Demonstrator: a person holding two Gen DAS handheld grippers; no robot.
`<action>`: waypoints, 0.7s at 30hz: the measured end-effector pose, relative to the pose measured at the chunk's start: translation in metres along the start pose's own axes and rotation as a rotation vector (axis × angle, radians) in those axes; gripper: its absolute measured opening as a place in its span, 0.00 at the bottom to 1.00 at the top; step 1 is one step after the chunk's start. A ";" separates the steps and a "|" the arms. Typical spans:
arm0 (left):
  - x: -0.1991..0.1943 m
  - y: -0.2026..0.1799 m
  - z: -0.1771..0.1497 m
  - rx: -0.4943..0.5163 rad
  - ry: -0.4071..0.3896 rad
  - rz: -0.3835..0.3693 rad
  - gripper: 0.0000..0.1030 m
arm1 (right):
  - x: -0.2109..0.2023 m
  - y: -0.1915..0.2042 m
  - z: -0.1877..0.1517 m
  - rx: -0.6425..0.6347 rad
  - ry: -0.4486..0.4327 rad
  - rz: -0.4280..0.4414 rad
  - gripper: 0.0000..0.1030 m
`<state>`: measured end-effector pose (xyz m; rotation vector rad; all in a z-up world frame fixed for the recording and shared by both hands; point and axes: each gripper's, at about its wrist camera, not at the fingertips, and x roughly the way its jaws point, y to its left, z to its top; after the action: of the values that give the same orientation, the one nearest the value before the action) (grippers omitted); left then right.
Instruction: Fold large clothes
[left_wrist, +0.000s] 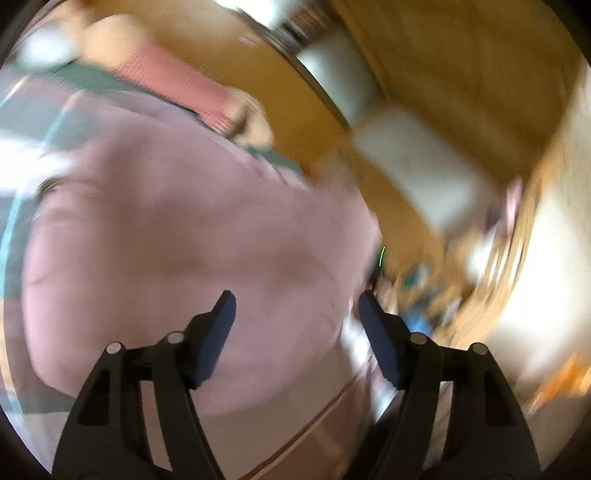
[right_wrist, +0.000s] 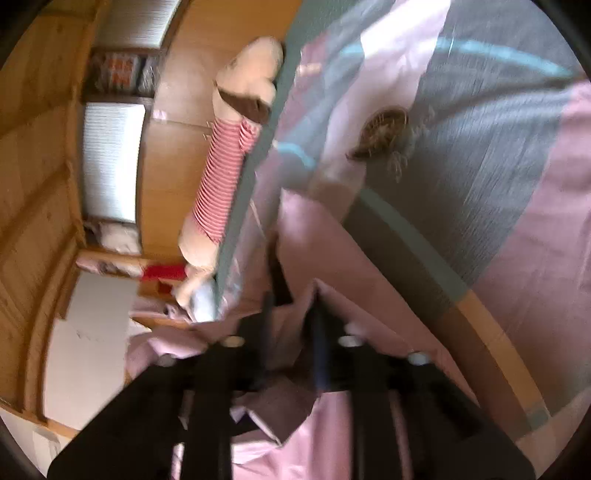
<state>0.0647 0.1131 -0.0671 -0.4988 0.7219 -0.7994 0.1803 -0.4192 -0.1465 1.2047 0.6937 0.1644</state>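
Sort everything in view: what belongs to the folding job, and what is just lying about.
Job:
- large pale pink cloth garment

Lying about:
- plush dog in a red-and-white striped jumper
- grey, pink and teal bedspread
- small brown round object

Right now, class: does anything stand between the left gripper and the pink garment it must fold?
Nothing visible does. The left gripper is open above the pink garment, with only air between them. The striped plush toy lies beyond the garment, out of the way.
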 end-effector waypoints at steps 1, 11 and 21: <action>0.014 -0.017 -0.010 0.074 0.044 0.023 0.69 | -0.018 0.010 -0.003 -0.033 -0.072 -0.013 0.91; 0.055 0.021 -0.010 -0.033 0.005 0.474 0.82 | -0.023 0.159 -0.232 -1.086 0.243 -0.114 0.82; 0.023 0.030 0.007 -0.122 -0.135 0.582 0.90 | 0.166 0.153 -0.198 -0.926 0.229 -0.341 0.41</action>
<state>0.0953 0.1139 -0.0908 -0.4160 0.7411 -0.1774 0.2337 -0.1254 -0.1121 0.1768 0.8714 0.2976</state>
